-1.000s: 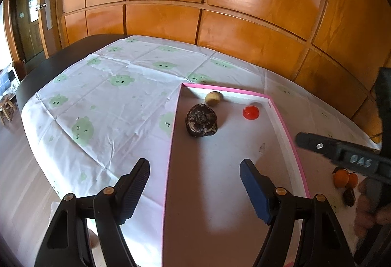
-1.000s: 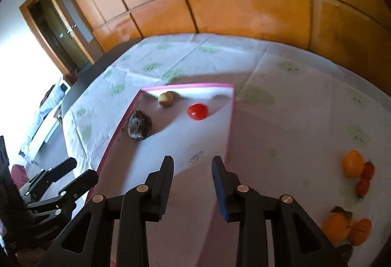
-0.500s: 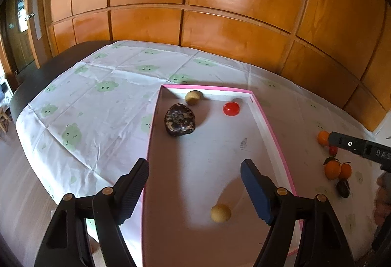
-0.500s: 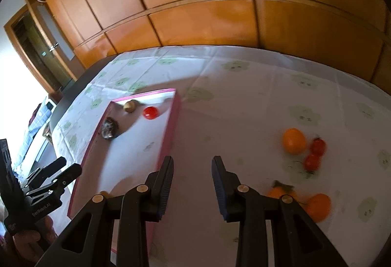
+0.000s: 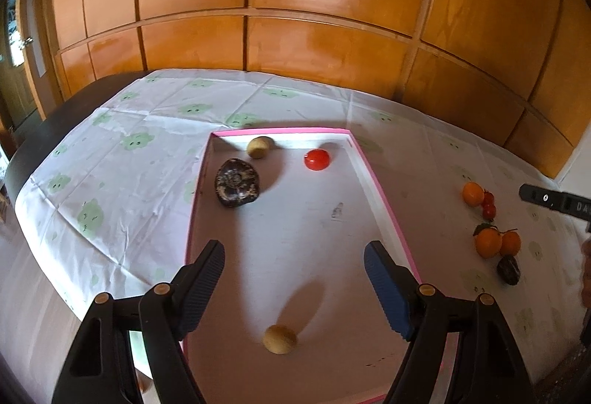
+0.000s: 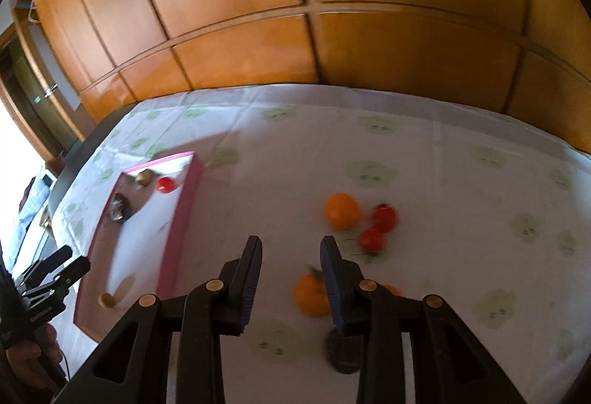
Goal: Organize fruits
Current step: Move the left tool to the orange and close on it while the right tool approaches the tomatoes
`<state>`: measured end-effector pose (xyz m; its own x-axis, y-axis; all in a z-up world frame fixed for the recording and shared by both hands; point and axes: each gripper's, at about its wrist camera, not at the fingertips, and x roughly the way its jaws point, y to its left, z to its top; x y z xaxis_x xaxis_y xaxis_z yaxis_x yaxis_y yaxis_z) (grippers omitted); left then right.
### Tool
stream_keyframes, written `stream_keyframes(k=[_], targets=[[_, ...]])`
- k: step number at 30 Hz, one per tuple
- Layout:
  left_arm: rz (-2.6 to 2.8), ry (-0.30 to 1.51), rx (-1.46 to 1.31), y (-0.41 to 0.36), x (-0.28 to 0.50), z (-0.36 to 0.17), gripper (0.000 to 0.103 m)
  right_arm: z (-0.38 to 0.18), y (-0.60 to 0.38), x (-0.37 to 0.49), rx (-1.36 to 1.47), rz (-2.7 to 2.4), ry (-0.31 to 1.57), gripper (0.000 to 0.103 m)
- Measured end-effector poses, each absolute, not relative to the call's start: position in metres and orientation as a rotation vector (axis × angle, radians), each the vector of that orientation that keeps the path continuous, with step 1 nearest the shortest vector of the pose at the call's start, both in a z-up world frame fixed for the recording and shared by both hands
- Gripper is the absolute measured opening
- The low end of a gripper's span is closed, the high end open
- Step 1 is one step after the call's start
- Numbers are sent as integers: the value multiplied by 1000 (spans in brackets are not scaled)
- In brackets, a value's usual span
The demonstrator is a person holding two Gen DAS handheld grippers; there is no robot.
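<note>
Left gripper (image 5: 293, 272) open above pink-rimmed tray (image 5: 380, 197); small tan fruit (image 5: 279, 339) inside near end, red tomato (image 5: 316, 159) far end.

Black plastic gripper (image 5: 293, 256) arms, brass screws, ribbed blue pads (image 5: 384, 287).

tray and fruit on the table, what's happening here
A person with a claw in each hand is sorting fruit into a pink-rimmed tray. Four pieces lie in it: a red one, two tan ones and a dark one. The left claw hangs open and empty over the tray. The right claw is open over the loose pile on the cloth, nearest an orange. Nothing is gripped.
</note>
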<state>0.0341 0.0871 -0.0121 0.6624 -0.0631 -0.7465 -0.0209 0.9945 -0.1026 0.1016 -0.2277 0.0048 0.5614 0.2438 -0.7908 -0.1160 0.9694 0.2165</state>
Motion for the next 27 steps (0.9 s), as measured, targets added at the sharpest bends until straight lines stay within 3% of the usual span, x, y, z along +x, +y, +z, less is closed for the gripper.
stream_keyframes(k=[11,19,27], targets=[[-72,856,-58,65,37,-11,79,9,-309,102,158,31,930,34],[-128,864,-16,41,41,-8,79,-27,-377,97,285,-167,981,34],[-220,870,24,6,48,-6,78,-30,-390,99,371,-181,994,34]])
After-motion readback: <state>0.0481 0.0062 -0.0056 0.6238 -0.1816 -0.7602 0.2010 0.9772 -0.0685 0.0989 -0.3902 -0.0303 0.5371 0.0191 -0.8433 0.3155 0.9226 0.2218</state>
